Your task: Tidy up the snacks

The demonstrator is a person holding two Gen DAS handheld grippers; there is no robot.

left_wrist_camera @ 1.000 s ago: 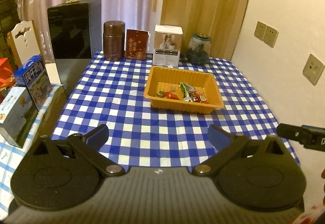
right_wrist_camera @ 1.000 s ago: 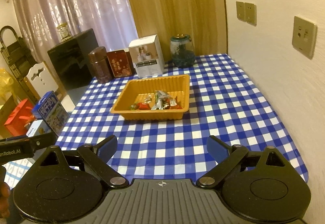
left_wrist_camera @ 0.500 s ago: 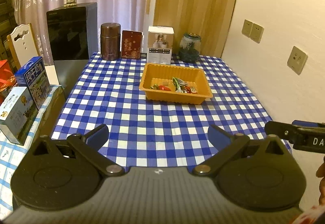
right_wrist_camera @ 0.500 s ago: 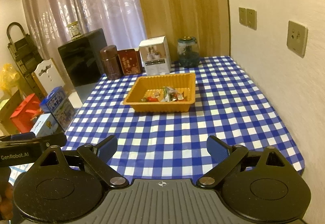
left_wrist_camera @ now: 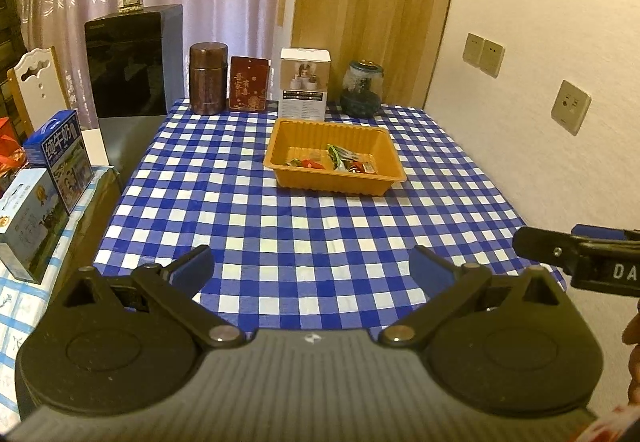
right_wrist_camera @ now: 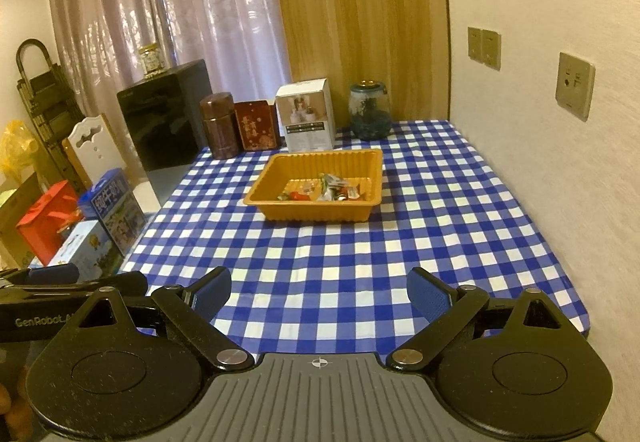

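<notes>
White "GenRobot" lettering marks left claw [right_wrist_camera: 64, 288].

A blue-and-white checked cloth [left_wrist_camera: 304, 226] covers the counter, matt and slightly creased. The orange tray [left_wrist_camera: 335, 177] looks like thin ribbed plastic with a soft sheen, holding shiny foil-wrapped snacks [left_wrist_camera: 340, 161]. Behind it stand a glossy brown metal-looking canister [left_wrist_camera: 208, 78], a printed cardboard box [left_wrist_camera: 304, 83] and a glass jar [left_wrist_camera: 362, 87]. The left gripper [left_wrist_camera: 312, 266] is matt black plastic with textured blue pads [left_wrist_camera: 430, 266].
</notes>
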